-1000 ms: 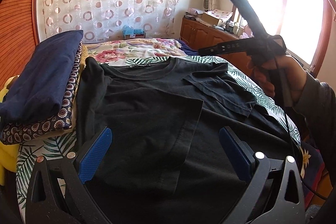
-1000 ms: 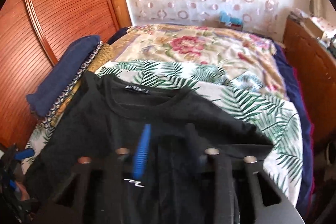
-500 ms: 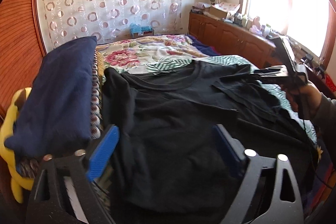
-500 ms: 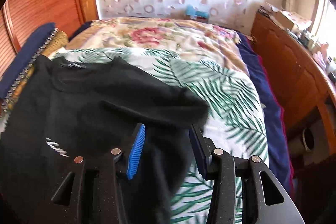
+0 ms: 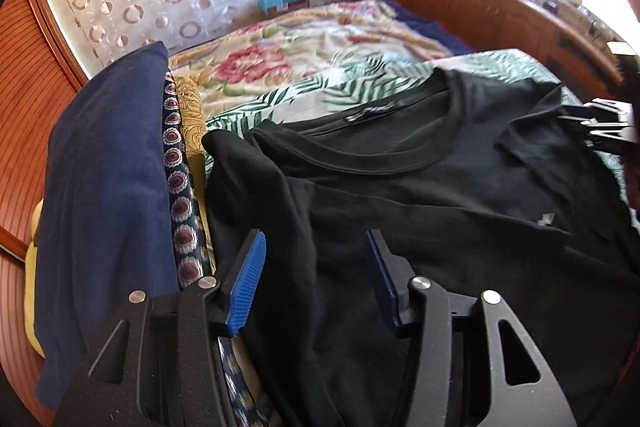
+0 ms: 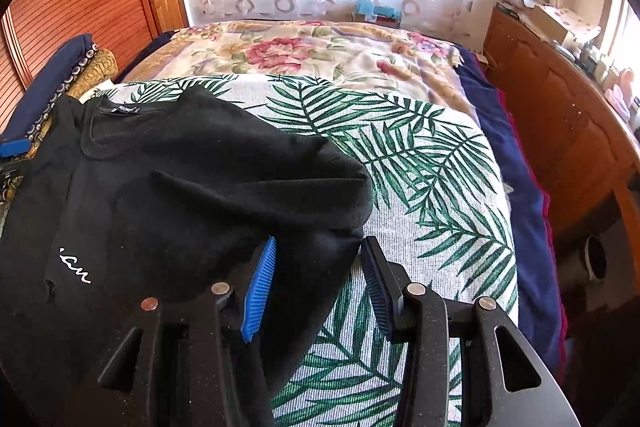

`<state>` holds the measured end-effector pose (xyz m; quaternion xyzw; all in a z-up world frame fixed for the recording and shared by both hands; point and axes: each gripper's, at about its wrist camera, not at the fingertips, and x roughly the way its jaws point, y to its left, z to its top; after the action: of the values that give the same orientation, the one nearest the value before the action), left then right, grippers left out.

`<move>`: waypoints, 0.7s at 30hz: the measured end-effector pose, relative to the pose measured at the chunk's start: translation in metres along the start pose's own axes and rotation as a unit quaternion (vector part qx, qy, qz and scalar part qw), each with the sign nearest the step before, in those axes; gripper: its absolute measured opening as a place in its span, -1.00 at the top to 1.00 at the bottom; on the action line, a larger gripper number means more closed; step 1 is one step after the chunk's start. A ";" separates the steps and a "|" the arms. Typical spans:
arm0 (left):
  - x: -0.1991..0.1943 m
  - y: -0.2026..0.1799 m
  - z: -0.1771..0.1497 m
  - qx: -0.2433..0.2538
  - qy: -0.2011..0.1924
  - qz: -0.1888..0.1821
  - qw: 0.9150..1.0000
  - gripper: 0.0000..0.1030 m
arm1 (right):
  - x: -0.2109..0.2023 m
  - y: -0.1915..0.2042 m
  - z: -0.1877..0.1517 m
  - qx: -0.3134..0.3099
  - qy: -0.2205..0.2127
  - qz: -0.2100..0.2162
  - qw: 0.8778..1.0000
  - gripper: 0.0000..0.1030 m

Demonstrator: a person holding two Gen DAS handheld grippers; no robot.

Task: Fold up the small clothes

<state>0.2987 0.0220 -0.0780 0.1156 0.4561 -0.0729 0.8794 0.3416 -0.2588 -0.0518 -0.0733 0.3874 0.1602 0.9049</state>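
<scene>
Left gripper (image 5: 314,267): jaws part-open and just been narrowing, black cotton T-shirt (image 5: 420,211) between the blue ribbed pads (image 5: 248,283), not yet pinched.
Right gripper (image 6: 318,279): half-open, astride the shirt's folded sleeve edge, pads clear of the cloth.
T-shirt: spread on palm-leaf printed bed cover (image 6: 420,167), one side turned in.
Beside it: stack of folded navy and patterned cloth (image 5: 108,167).
Risk: left jaws may catch one layer only, or snag the stack, dragging the fold askew.

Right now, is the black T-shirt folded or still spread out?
Partly folded: black T-shirt has its sleeve side turned inward, but the body lies spread on the leaf-print sheet.
</scene>
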 end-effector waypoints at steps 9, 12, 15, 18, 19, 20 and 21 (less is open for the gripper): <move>0.027 -0.001 0.010 0.024 0.049 0.032 0.998 0.00 | -0.005 -0.002 -0.011 -0.004 -0.019 0.003 1.000 0.07; 0.031 -0.004 0.008 0.039 0.055 0.043 0.997 0.05 | -0.006 -0.001 -0.012 -0.005 -0.020 0.002 1.000 0.06; 0.032 -0.004 0.009 0.042 0.062 0.046 0.996 0.52 | -0.006 -0.001 -0.012 -0.005 -0.020 0.001 1.000 0.06; 0.033 -0.004 0.009 0.053 0.068 0.046 0.995 0.82 | -0.007 0.000 -0.012 -0.005 -0.020 0.000 1.000 0.06; 0.032 -0.004 0.008 0.059 0.068 0.045 0.995 0.86 | -0.007 0.000 -0.012 -0.005 -0.020 0.000 1.000 0.05; 0.029 -0.004 0.007 0.064 0.068 0.044 0.995 0.88 | -0.007 0.000 -0.012 -0.005 -0.020 -0.001 1.000 0.05; 0.025 -0.004 0.008 0.065 0.063 0.047 0.995 0.89 | -0.007 0.000 -0.012 -0.005 -0.020 -0.001 1.000 0.05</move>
<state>0.3184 0.0156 -0.0942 0.1984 0.4989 -0.0536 0.8419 0.3291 -0.2635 -0.0552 -0.0753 0.3679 0.1623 0.9125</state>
